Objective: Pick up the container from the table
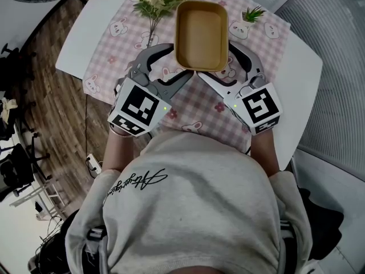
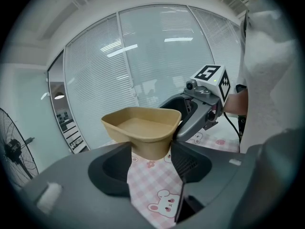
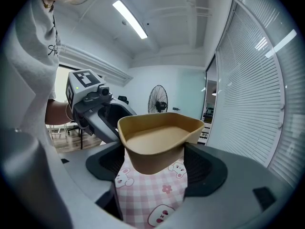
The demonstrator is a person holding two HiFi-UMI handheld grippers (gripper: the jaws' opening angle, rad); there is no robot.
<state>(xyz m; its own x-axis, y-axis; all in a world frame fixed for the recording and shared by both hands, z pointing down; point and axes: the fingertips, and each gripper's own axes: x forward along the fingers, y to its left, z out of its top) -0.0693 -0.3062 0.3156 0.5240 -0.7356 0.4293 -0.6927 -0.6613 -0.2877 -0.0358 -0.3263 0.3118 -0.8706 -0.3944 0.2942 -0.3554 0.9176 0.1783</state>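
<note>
1. Nearest us in the head view is the person's grey sweatshirt (image 1: pixel 188 204). Just beyond it are the two marker cubes, left (image 1: pixel 137 108) and right (image 1: pixel 260 108).
2. Left gripper (image 1: pixel 181 61): its own view shows the jaws clamped on the near-left corner of the container (image 1: pixel 201 36), one pad on each side of the wall below the rim.
3. Right gripper (image 1: pixel 215 59): clamped likewise on the near-right corner, so both grips sit at the near end and the far end has no support.
4. Container: a tan, empty, rounded-rectangular tub over the pink checked tablecloth (image 1: pixel 194 104). In both gripper views the base looks to hang just above the cloth, but we cannot confirm the gap.
5. Beyond the tub on the cloth are a spray of flowers (image 1: pixel 151 1) and a small green plant (image 1: pixel 252 14). The white table (image 1: pixel 85 33) shows at the cloth's edges.
6. Step in hand, as we judge it: the grasp is made and the lift is at its start.
7. The next move calls for raising both grippers together at one rate with the squeeze held, keeping the tub level so its far end does not dip towards the flowers.
</note>
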